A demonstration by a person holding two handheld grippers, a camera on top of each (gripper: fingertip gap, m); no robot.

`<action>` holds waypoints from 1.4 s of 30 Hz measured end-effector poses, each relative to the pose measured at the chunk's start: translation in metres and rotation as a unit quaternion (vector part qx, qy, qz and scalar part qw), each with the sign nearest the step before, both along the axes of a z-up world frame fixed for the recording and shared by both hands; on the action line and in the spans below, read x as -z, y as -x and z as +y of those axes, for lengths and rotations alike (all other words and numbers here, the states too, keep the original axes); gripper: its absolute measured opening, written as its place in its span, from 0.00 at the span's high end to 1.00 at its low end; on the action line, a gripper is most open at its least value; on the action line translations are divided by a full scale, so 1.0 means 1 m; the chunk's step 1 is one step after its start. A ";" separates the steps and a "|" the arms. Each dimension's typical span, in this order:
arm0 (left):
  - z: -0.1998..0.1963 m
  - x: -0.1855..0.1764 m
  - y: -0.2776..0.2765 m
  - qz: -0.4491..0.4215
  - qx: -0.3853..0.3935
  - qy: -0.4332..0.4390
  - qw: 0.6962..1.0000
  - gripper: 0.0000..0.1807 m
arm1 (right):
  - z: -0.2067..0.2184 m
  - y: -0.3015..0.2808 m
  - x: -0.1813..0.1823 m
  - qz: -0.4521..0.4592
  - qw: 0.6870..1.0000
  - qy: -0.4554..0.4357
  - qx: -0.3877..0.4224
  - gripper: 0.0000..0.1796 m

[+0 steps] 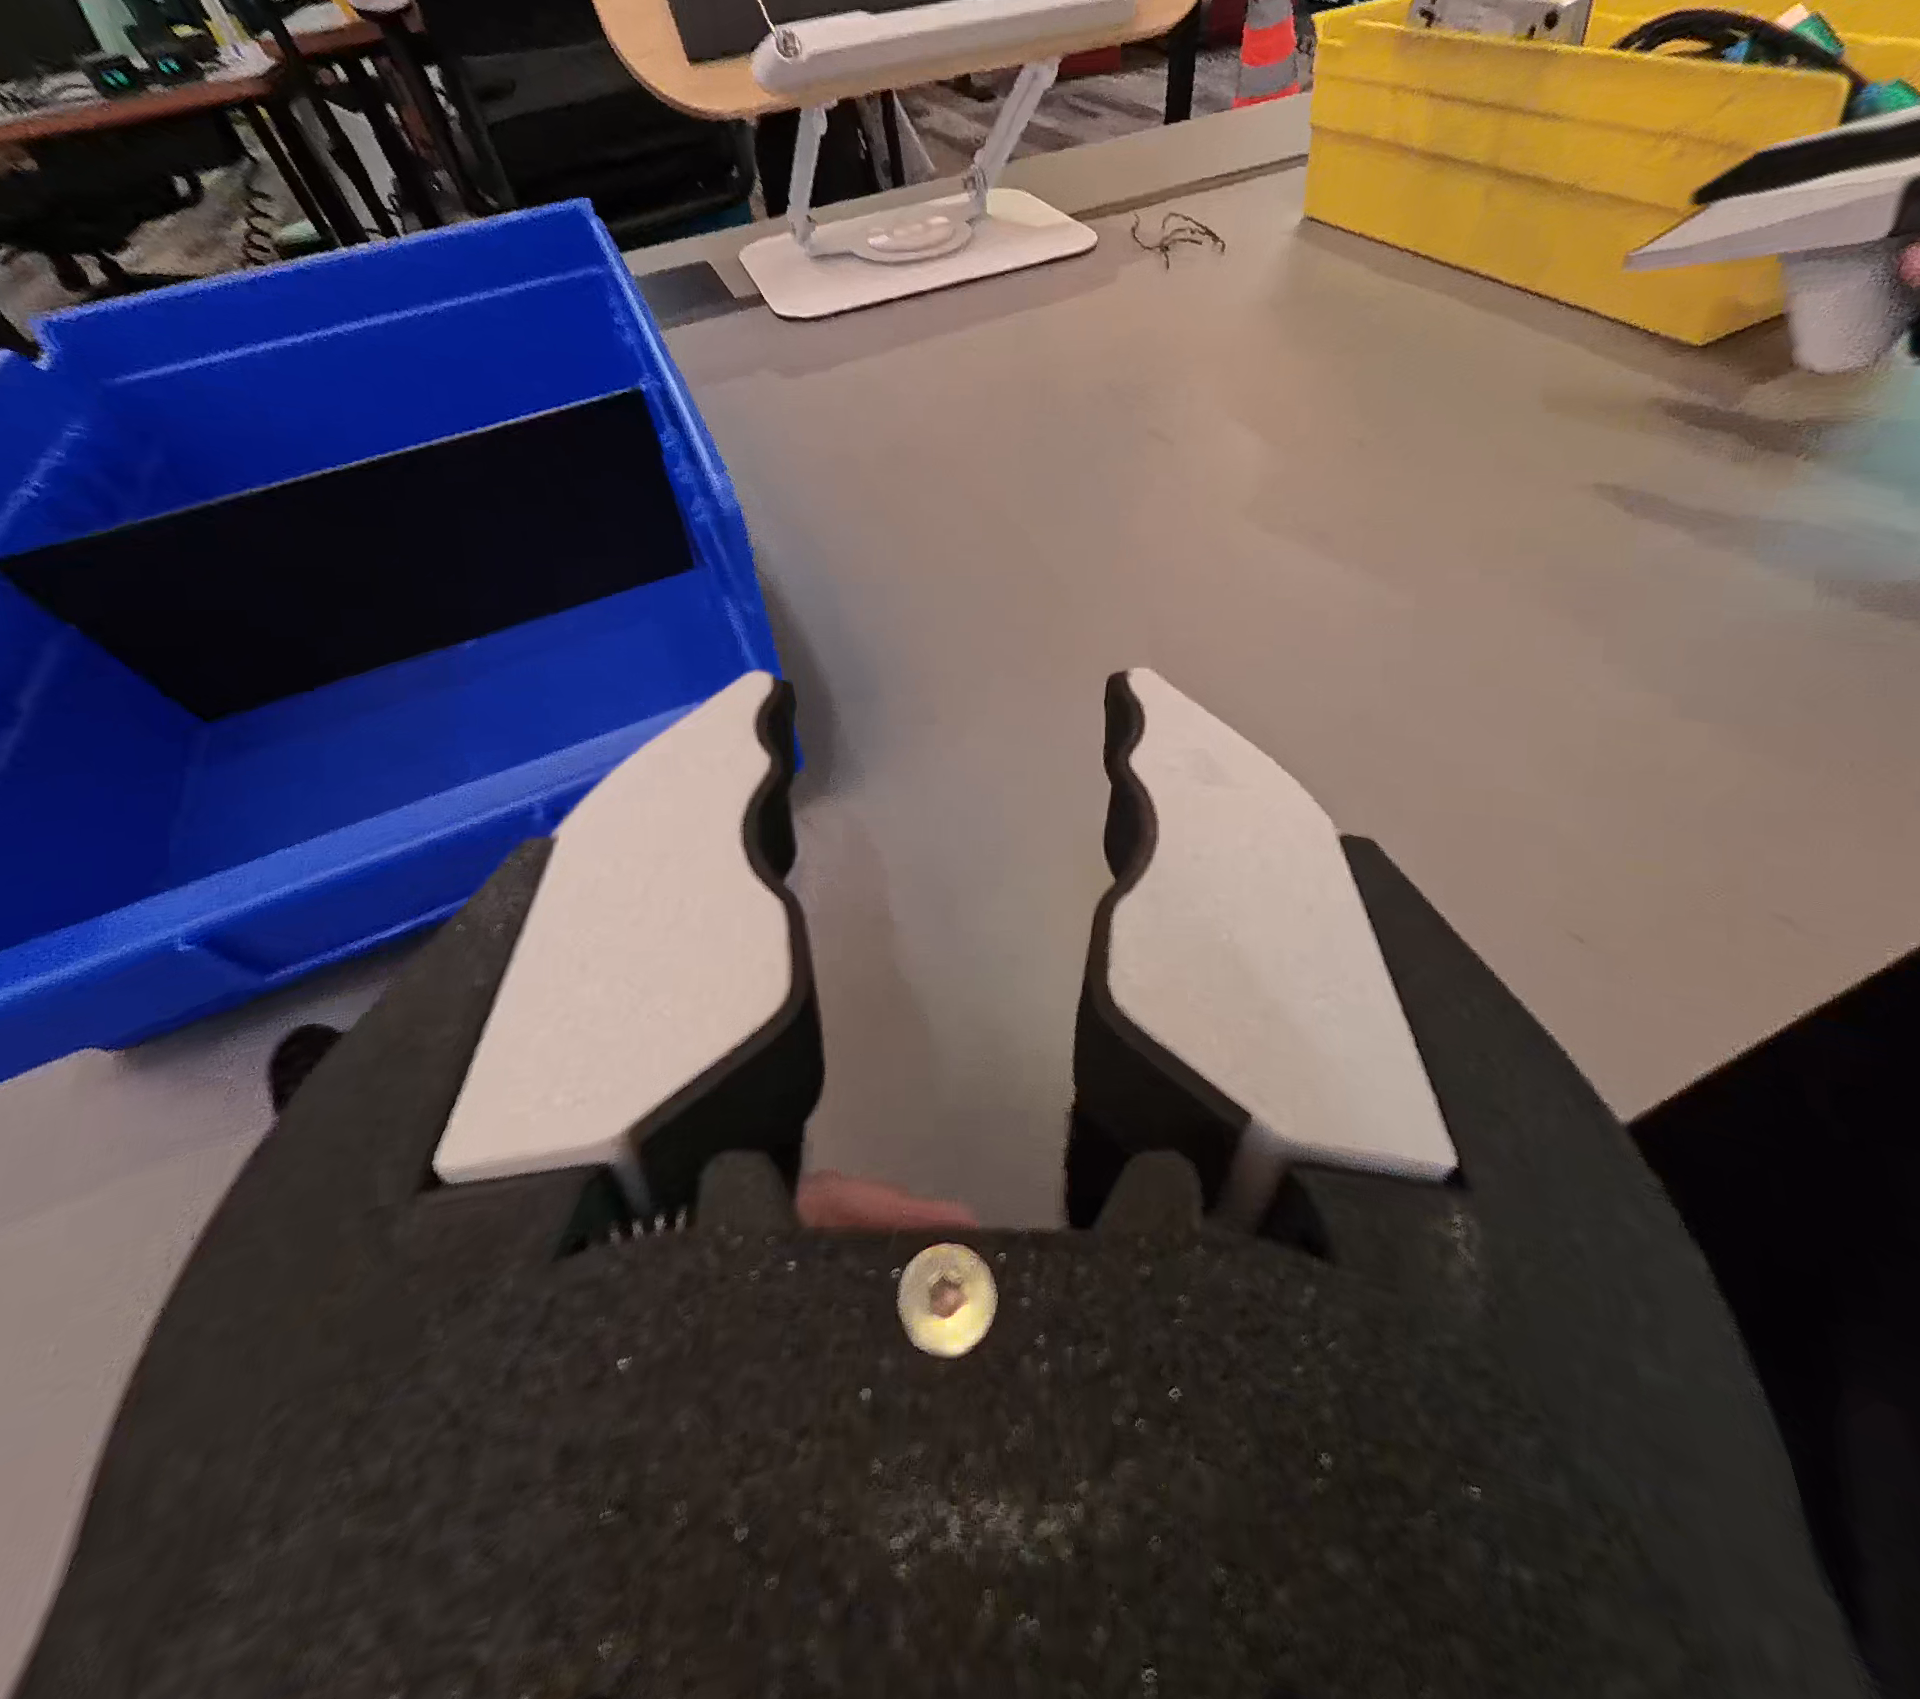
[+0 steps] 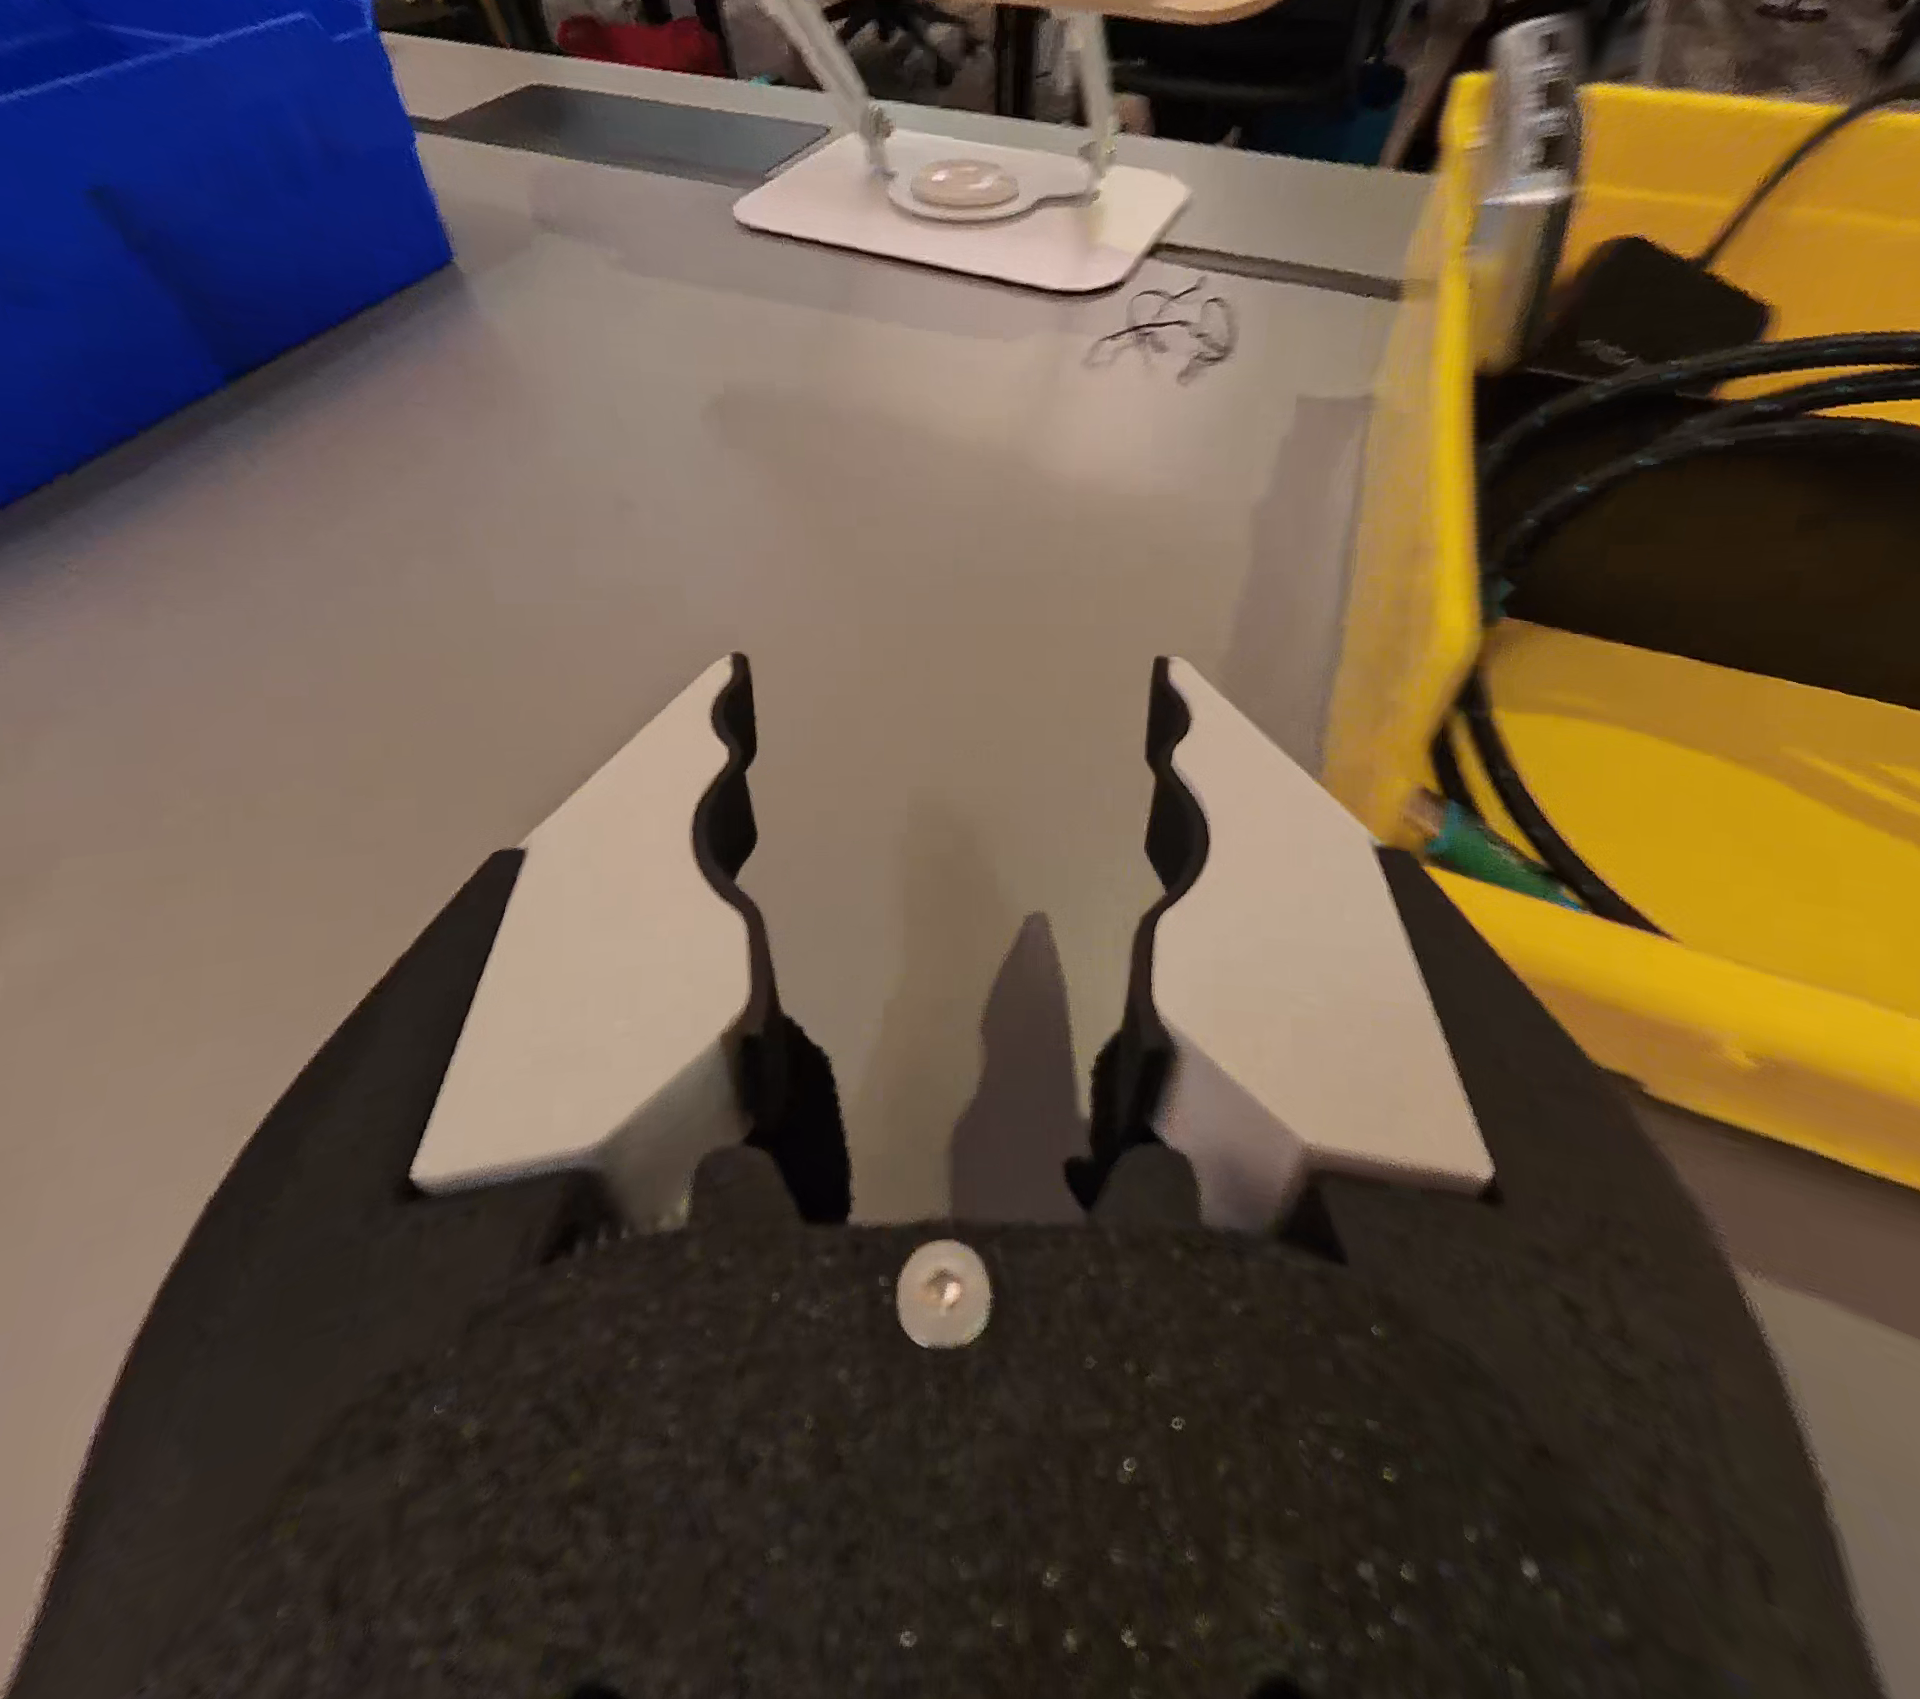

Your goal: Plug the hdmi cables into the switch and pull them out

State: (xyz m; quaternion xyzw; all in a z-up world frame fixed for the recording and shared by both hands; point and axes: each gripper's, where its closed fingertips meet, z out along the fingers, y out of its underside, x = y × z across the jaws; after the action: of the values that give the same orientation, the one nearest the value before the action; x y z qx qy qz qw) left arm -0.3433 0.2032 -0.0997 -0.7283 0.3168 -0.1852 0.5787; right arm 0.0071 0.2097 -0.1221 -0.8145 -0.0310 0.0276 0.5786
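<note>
Left wrist view runs, from left to right, from a blue bin (image 1: 343, 569) with a dark divider inside it, past the left gripper (image 1: 945, 714) hovering over bare grey table (image 1: 1247, 558), to a yellow bin (image 1: 1538, 174) at the far right. The left gripper's jaws stand wide apart with nothing between them, which reads as a hand waiting for its part. Behind, a white tablet stand (image 1: 914, 236) props a dark panel at the table's far edge. Right wrist view shows the right gripper (image 2: 945, 683) likewise spread and empty, angled toward the yellow bin's near wall, probably so it can reach in for the first item. Inside that bin lie the hdmi cables (image 2: 1662, 423), black and coiled in loose loops, with a green-bodied plug (image 2: 1475, 860) resting near the bin's front corner. A silver boxy unit (image 2: 1527, 132) stands upright against the bin's left wall (likely the switch, though blur hides its ports). Nothing is plugged in yet, by the look of it.
</note>
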 end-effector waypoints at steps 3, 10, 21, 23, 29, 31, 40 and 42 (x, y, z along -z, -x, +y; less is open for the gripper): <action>-0.003 0.008 -0.005 0.017 0.013 0.010 1.000 0.67 | -0.001 0.037 0.002 0.019 0.998 0.007 -0.064 0.62; -0.010 0.024 -0.019 0.063 0.038 0.016 0.997 0.59 | -0.013 -0.009 -0.049 -0.063 0.994 -0.072 0.054 0.62; -0.026 0.020 -0.076 0.021 0.083 0.058 0.995 0.65 | 0.012 -0.003 -0.010 0.016 1.000 0.018 0.004 0.48; -0.031 0.020 -0.115 0.028 0.116 0.066 0.991 0.64 | 0.003 0.009 -0.013 0.031 0.999 0.016 -0.018 0.55; -0.030 0.010 -0.275 0.035 0.168 0.087 0.981 0.62 | -0.054 -0.094 -0.064 -0.071 0.977 -0.062 0.189 0.64; -0.025 0.019 -0.325 0.029 0.167 0.120 0.978 0.62 | -0.076 -0.146 -0.050 -0.070 0.962 -0.021 0.265 0.65; 0.012 0.048 -0.378 0.011 0.088 0.207 0.974 0.90 | -0.065 -0.197 0.002 0.057 0.962 0.025 0.264 0.98; 0.008 0.041 -0.369 0.009 0.085 0.184 0.979 0.92 | -0.070 -0.191 -0.002 0.045 0.958 0.012 0.283 0.98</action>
State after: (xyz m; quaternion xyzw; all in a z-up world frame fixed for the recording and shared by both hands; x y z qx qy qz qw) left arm 0.0259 0.2111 -0.1409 -0.7943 0.3435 -0.2826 0.4137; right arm 0.1979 0.1397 -0.1199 -0.7949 0.2272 -0.0999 0.5536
